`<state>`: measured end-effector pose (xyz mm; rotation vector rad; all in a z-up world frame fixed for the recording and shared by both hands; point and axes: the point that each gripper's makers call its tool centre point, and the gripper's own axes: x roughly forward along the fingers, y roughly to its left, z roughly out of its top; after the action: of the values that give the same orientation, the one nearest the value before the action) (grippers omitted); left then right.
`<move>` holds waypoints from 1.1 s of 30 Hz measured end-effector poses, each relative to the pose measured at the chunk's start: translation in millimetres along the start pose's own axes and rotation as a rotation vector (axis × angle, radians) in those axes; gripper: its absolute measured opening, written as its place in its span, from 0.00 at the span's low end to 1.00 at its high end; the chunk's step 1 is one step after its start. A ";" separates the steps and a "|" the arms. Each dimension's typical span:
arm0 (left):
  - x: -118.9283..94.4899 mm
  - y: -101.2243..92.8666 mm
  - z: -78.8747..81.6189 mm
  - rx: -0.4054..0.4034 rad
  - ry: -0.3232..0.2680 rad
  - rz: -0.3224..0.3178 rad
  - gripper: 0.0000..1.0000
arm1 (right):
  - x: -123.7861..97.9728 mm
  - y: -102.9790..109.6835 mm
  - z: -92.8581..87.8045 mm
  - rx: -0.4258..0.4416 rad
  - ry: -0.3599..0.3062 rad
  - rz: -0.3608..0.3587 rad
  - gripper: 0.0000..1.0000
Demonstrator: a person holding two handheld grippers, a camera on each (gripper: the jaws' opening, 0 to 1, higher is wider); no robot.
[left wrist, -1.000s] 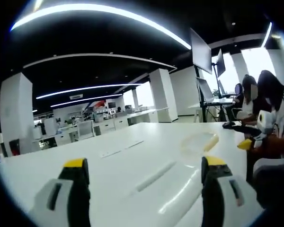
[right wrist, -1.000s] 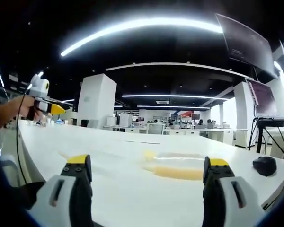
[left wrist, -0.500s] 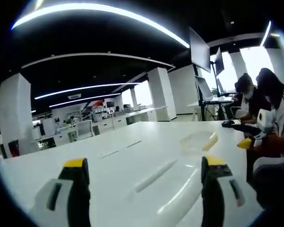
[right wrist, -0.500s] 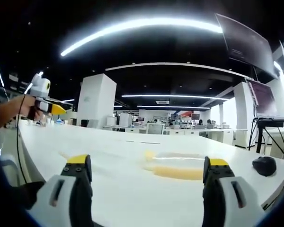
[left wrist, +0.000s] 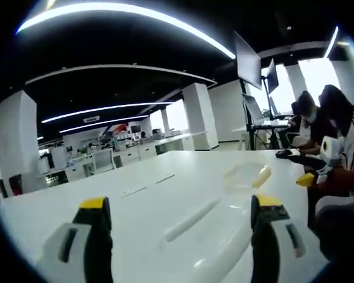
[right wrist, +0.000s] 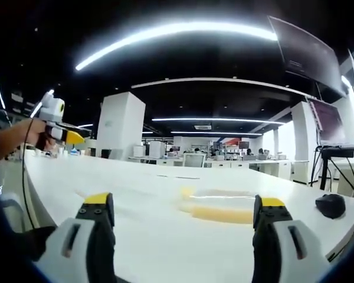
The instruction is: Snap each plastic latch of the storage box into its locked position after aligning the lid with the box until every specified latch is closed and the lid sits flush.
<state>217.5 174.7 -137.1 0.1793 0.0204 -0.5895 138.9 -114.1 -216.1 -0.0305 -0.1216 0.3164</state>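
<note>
The storage box (right wrist: 219,207), clear with yellow latches, sits out on the white table (right wrist: 165,236), ahead of the right gripper (right wrist: 183,213), jaws spread wide and empty. It lies far off to the right of the left gripper (left wrist: 180,213), also wide apart, empty. A computer mouse (right wrist: 330,206) rests right of the box.

Both low over shared white table (left wrist: 165,194)
</note>
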 end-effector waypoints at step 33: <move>15.3 -15.4 -1.8 0.031 0.039 -0.060 0.99 | -0.1 0.7 -3.4 0.000 0.000 0.004 0.99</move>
<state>221.7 154.1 -142.5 0.2208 0.0545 -0.6467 139.0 -113.5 -219.5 -0.0310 -0.1212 0.3207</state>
